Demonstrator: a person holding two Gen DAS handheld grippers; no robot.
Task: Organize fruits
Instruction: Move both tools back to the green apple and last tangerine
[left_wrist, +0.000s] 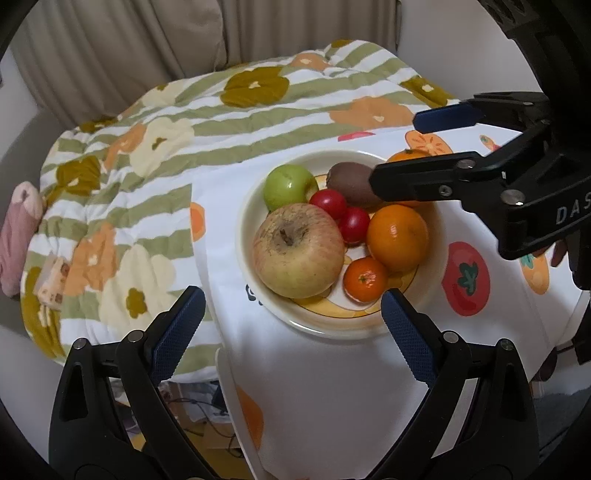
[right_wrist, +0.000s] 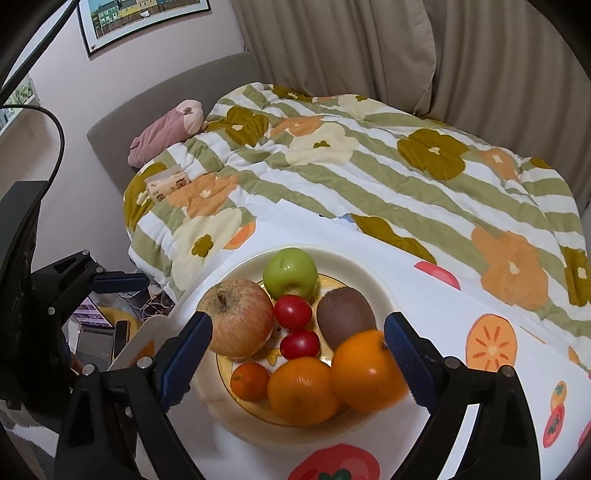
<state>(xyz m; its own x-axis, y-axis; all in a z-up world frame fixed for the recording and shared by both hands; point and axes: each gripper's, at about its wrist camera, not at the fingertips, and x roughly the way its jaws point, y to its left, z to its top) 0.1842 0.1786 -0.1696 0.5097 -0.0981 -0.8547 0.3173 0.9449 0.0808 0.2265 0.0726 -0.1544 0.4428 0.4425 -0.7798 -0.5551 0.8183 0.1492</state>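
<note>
both grippers, left (left_wrist: 291, 325) & right (right_wrist: 297, 350), fingers wide open w/ nothing held; the orange (right_wrist: 365, 373) perched at the plate (right_wrist: 347, 258) edge could roll off if nudged.

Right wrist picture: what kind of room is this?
Most likely a bedroom. A bed lies under a green-striped flowered quilt, with a pink plush toy by the grey headboard and beige pleated curtains behind it.

Both the left gripper (left_wrist: 291, 325) and right gripper (right_wrist: 297, 350) are matte black plastic frames with silver screws, their fingers (right_wrist: 410, 363) faced in textured blue pads (white letters "DAS" mark one body).
</note>
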